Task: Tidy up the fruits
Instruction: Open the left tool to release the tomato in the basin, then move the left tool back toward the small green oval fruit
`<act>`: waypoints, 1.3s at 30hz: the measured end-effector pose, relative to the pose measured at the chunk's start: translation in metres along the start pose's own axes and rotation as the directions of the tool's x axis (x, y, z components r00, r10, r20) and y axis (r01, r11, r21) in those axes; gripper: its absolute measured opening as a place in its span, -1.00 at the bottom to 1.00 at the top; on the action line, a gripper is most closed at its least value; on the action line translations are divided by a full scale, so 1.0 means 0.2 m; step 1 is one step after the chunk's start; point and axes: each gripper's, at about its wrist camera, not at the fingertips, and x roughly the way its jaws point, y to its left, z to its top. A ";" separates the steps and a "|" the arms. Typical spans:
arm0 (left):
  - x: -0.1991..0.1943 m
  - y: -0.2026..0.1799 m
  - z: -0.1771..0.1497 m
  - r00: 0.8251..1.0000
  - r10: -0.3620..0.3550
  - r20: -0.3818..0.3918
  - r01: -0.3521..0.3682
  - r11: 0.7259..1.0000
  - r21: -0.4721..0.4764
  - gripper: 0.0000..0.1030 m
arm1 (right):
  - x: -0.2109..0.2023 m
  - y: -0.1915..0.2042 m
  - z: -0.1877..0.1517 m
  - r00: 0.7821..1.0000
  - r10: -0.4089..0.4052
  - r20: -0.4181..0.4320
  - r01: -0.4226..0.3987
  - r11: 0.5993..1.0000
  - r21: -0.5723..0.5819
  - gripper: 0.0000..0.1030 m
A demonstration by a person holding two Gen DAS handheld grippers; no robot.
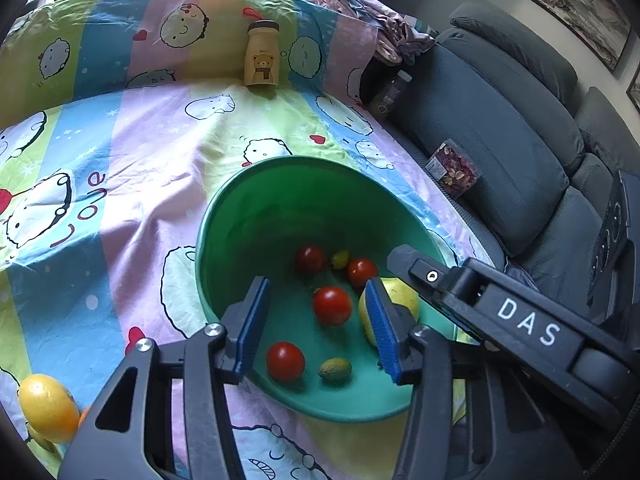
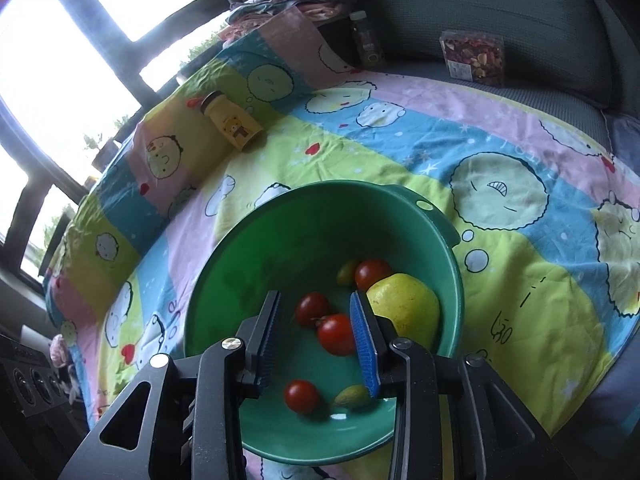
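Most fruit already lay inside the round green plastic bowl, four red cherry tomatoes among them, both half-open grippers hovered empty above it, and a yellow lemon remained outside its near-left rim.

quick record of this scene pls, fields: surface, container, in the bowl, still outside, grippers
surface: cartoon-print sheet
container: green bowl
in the bowl: four red tomatoes, two small green fruits, one large yellow fruit
still outside: yellow fruit at the sheet's near left edge
grippers: left hand-held gripper and right hand-held gripper both open over the bowl, holding nothing
other: bear-print bottle
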 end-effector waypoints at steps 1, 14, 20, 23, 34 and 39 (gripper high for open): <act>-0.01 0.00 0.00 1.000 -0.001 0.000 0.001 1.000 -0.003 0.03 | 0.00 0.00 0.00 1.000 0.001 0.003 -0.001 1.000 -0.001 -0.11; -0.28 0.15 -0.01 0.993 0.091 0.072 -0.087 0.995 -0.057 0.29 | -0.05 0.11 -0.04 0.983 0.175 -0.054 -0.178 0.982 -0.061 0.13; -0.54 0.39 -0.07 0.975 0.186 0.126 -0.157 0.965 -0.208 0.30 | -0.07 0.18 -0.09 0.975 0.208 -0.084 -0.217 0.969 -0.115 0.13; -0.67 0.50 -0.11 0.948 0.284 0.145 -0.241 0.935 -0.259 0.30 | -0.08 0.20 -0.12 0.975 0.201 -0.093 -0.213 0.967 -0.137 0.13; -0.86 0.92 -0.44 0.892 0.453 -0.006 -0.405 0.791 -0.460 0.27 | -0.10 0.38 -0.30 0.960 0.227 -0.163 -0.269 0.905 -0.328 0.13; -0.83 1.00 -0.53 0.889 0.451 -0.077 -0.430 0.766 -0.479 0.04 | -0.04 0.52 -0.42 0.957 0.196 -0.215 -0.275 0.854 -0.442 -0.34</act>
